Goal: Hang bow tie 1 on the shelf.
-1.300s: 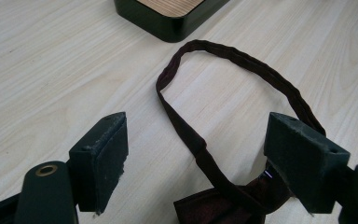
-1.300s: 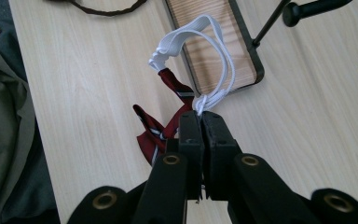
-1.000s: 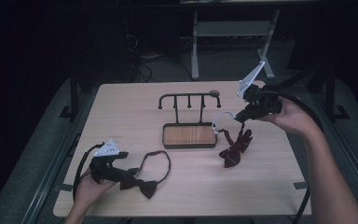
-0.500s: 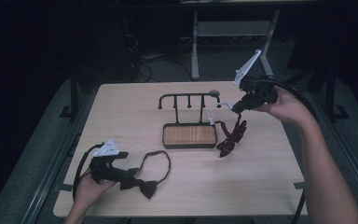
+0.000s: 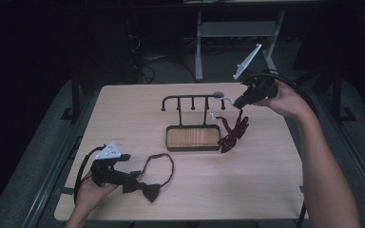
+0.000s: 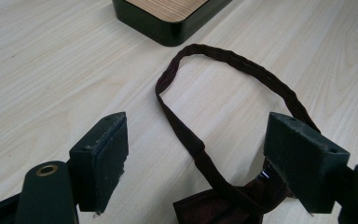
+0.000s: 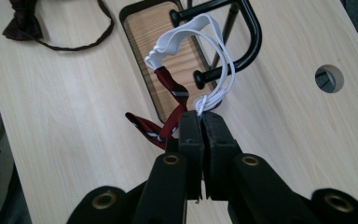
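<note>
High view dim, surroundings black, table (image 5: 266, 190) evenly lit from above; gripper views bright, sharp, soft shadows beneath fingers (image 6: 103, 154).

Left tongs (image 5: 123, 176) low, jaws wide apart, right tongs (image 5: 240, 101) raised, jaws pressed together

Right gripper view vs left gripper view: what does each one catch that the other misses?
Right gripper view alone: the right gripper shut on the white elastic band of the red striped bow tie, at the black rack, plus a table hole. Left gripper view alone: the left gripper open around the dark bow tie. Both: that tie's strap, the wooden tray, the table.
</note>
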A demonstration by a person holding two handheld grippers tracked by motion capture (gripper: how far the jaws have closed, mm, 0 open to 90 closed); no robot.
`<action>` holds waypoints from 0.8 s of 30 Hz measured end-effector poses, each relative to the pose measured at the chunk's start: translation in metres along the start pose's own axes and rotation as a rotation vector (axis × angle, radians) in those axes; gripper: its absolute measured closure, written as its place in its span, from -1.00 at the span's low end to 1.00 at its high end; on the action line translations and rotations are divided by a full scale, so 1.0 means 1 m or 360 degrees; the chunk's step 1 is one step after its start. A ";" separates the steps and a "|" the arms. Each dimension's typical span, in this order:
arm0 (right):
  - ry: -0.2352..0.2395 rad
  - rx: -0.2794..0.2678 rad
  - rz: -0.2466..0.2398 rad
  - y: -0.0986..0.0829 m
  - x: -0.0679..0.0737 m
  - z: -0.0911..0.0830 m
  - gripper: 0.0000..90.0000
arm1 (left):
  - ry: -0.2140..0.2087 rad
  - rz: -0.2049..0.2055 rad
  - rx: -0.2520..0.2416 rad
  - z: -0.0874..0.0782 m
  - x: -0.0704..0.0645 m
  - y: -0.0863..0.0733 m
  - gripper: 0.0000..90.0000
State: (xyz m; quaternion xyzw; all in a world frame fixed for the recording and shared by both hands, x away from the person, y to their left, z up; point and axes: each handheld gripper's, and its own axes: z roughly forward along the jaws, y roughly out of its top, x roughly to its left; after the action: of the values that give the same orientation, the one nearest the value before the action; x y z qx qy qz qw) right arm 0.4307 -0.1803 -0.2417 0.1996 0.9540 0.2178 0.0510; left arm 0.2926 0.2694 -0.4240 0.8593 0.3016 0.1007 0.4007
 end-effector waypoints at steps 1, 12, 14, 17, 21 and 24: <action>-0.0001 0.0010 0.0007 0.001 -0.001 0.001 0.93 | 0.0000 -0.0001 0.0001 0.000 0.000 0.000 -0.52; -0.0006 0.0033 0.0049 0.000 -0.014 0.014 0.93 | -0.0007 0.0004 -0.0003 -0.001 -0.001 0.001 -0.51; -0.0017 0.0038 0.0050 -0.001 -0.015 0.016 0.92 | -0.0007 0.0001 -0.0007 -0.001 -0.001 0.001 -0.51; -0.0011 0.0040 0.0062 -0.002 -0.016 0.019 0.92 | -0.0008 0.0009 -0.0006 -0.001 -0.002 0.001 -0.51; -0.0013 0.0046 0.0068 -0.002 -0.017 0.020 0.92 | -0.0007 0.0008 -0.0007 -0.001 -0.002 0.001 -0.51; -0.0012 0.0054 0.0065 -0.002 -0.017 0.022 0.91 | -0.0005 0.0011 -0.0003 -0.001 -0.003 0.001 -0.51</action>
State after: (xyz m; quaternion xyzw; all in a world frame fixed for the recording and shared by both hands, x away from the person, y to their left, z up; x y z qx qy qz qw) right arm 0.4496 -0.1802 -0.2620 0.2207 0.9531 0.2018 0.0466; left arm 0.2909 0.2675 -0.4223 0.8601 0.2979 0.1009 0.4017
